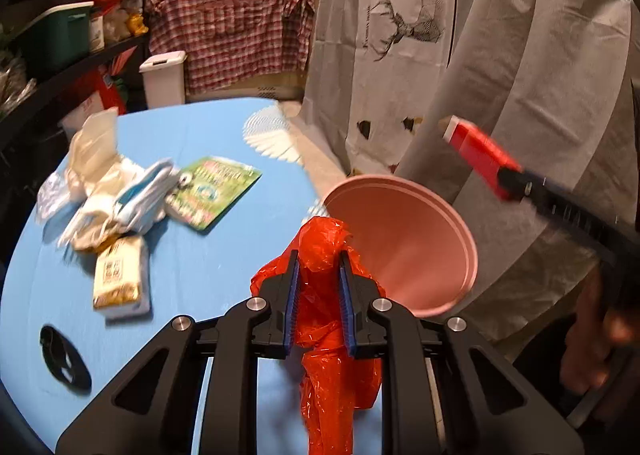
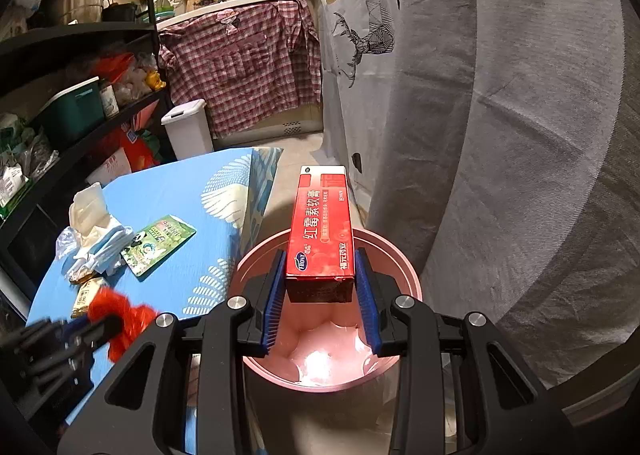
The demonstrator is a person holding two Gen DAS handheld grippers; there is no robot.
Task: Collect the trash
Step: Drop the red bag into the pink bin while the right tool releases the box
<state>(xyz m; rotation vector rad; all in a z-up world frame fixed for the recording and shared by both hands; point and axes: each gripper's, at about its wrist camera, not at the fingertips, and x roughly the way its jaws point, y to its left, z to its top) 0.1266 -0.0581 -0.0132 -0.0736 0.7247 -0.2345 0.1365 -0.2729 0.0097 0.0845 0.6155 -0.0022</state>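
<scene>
My left gripper point(image 1: 319, 273) is shut on a crumpled orange-red plastic bag point(image 1: 326, 335) and holds it over the blue table's right edge, just left of the pink trash bin point(image 1: 404, 243). My right gripper point(image 2: 322, 279) is shut on a red medicine box point(image 2: 322, 239) and holds it right above the open pink bin point(image 2: 320, 371). The box also shows in the left wrist view point(image 1: 482, 155). The left gripper with the bag shows blurred in the right wrist view point(image 2: 120, 319).
On the blue table point(image 1: 192, 255) lie a green packet point(image 1: 212, 191), crumpled white and blue wrappers point(image 1: 120, 195), a small beige packet point(image 1: 120, 275) and a black piece point(image 1: 64, 357). A grey curtain point(image 1: 500, 75) hangs behind the bin. A white lidded bin point(image 1: 164, 77) and shelves stand beyond.
</scene>
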